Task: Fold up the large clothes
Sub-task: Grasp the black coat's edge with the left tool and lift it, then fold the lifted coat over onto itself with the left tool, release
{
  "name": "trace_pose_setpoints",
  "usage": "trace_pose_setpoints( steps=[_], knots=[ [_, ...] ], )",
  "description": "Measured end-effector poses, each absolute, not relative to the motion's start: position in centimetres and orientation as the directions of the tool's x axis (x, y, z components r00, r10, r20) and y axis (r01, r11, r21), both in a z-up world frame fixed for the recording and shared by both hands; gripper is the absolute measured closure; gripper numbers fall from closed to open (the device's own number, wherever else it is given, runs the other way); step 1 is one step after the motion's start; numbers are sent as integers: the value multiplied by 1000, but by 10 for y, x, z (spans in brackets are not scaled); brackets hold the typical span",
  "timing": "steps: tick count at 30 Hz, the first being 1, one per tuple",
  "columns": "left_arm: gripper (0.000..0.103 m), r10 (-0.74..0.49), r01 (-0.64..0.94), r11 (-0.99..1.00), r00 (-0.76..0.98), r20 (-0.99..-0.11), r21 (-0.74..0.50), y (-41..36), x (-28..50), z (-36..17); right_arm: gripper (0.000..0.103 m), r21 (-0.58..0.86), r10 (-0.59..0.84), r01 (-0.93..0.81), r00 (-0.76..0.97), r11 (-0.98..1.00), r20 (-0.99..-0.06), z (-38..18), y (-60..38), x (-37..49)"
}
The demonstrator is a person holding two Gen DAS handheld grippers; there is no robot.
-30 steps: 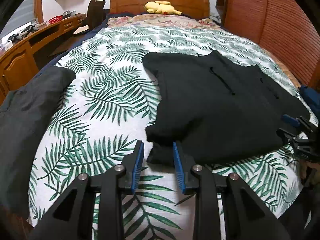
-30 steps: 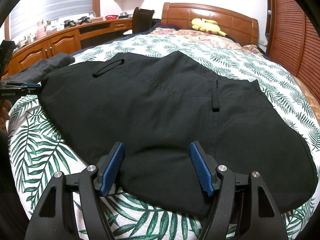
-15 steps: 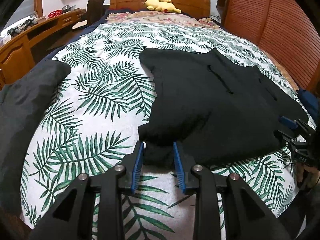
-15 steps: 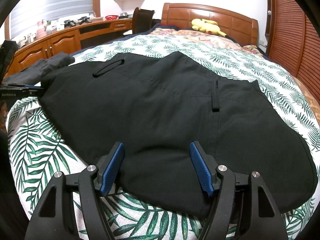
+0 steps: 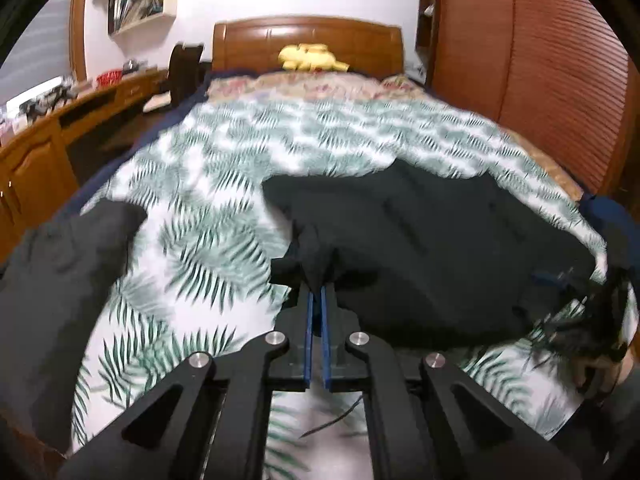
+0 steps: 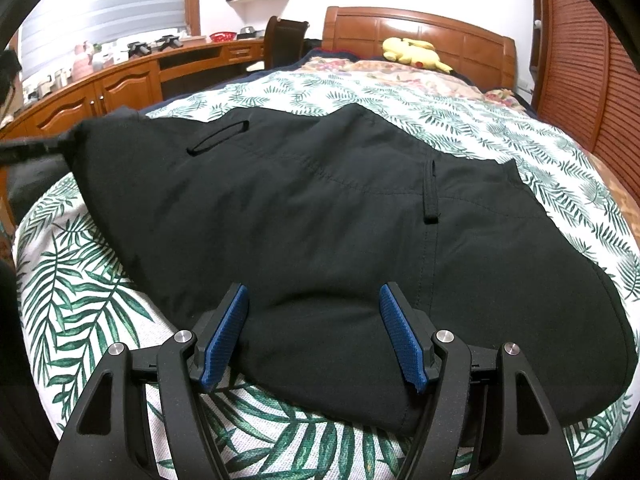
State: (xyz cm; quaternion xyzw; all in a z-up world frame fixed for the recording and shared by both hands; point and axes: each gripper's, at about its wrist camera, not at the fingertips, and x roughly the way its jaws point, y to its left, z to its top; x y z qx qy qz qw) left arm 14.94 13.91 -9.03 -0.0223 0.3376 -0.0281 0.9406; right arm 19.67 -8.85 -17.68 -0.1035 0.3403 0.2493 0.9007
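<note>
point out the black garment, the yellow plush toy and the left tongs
black garment (image 6: 320, 216): right wrist view, middle of the spread fabric.
yellow plush toy (image 6: 412, 53): right wrist view, its body by the headboard.
left tongs (image 5: 316, 300): left wrist view, between the tips pinching the garment's corner.

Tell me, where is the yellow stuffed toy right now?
The yellow stuffed toy lies at the far end of the bed, against the wooden headboard, well beyond the black garment.
</note>
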Motion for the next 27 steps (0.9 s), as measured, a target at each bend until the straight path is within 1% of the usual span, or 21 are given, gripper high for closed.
trace_pose_setpoints(
  steps=[3,8,11,14,16,18,22,24,27],
  knots=[
    [103,-102,93,995,807,-582,-46,115,154,-57,34,-16,378,-519,643,855,-666,-175,-89,199],
    [103,-173,201,980,828,-534,-5,66,170,-18,34,6,384,-516,629,856,-676,-173,-91,205],
    [103,-204,252,968,832,-517,23,35,180,-1,34,63,418,-522,600,851,-682,-167,-99,212],
    [103,-238,296,955,824,-514,33,4,189,10,35,131,452,-506,587,853,-672,-147,-122,220],
    [103,-273,333,943,810,-519,23,-21,197,15,35,115,445,-505,604,855,-661,-130,-139,222],
    [103,-296,358,933,799,-523,20,-41,202,16,35,54,397,-483,645,874,-653,-114,-164,228],
    [103,-331,410,911,773,-542,28,-88,208,17,35,45,338,-404,692,914,-638,-101,-221,244],
    [103,-350,443,896,754,-556,37,-115,209,15,38,55,317,-368,706,928,-634,-102,-244,248],
    [103,-380,482,876,731,-566,34,-143,209,12,39,21,248,-309,718,951,-650,-105,-270,249]
  ],
)
